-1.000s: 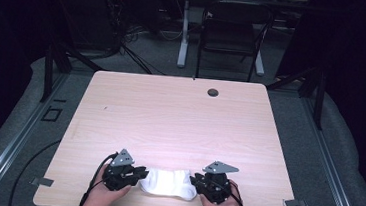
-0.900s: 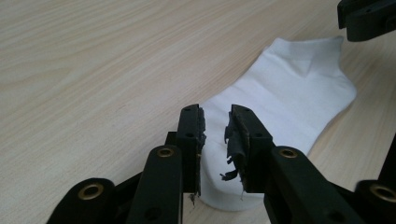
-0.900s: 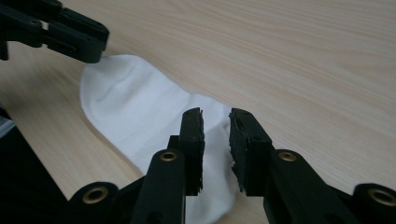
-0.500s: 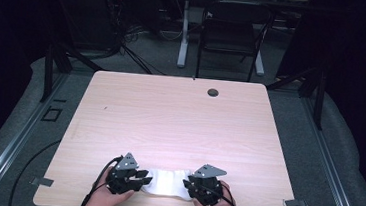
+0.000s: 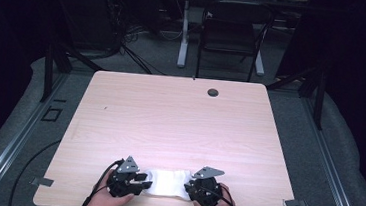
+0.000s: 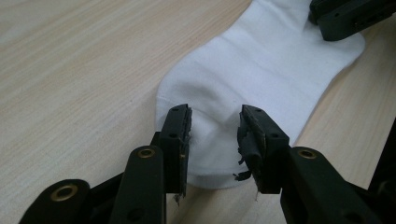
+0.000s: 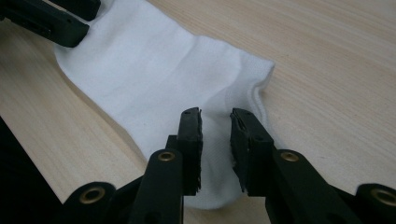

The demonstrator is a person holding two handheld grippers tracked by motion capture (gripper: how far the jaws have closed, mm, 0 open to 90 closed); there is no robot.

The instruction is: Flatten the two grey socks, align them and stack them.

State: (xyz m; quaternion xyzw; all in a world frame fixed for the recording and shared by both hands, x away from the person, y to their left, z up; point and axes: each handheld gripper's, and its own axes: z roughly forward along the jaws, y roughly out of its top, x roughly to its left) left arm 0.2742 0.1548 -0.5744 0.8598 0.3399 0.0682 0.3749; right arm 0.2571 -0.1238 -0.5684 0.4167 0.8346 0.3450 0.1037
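The left gripper (image 6: 212,140) stands with its jaws apart over one end of the white sock (image 6: 261,79); they have just been opening, and the cloth lies flat between them, with no pad pressing on it. Frayed black lining hangs from the pads (image 6: 247,144), which could snag on the knit.

The right gripper (image 7: 215,140) is at the other end, by the cuff. Its jaws straddle the sock (image 7: 154,79) with a gap between them, and I see no fold pinched there, so I read it as free too (the cloth under the tips looks smooth and not bunched).

From the high view, the sock (image 5: 168,181) lies flat near the table's (image 5: 179,123) front edge, stretched between the left gripper (image 5: 136,182) and the right gripper (image 5: 196,189), a hand behind each.

The sock should handle as very light, limp and stretchy: it will sag and fold wherever it is not supported, and it cannot break. On the smooth wood it will likely slide rather than lift if a jaw only brushes it. A good hold would be a pinch through both layers close to an end, at the ribbed cuff or the toe seam, where the knit is thicker. Lifted by one end alone, it will simply dangle.
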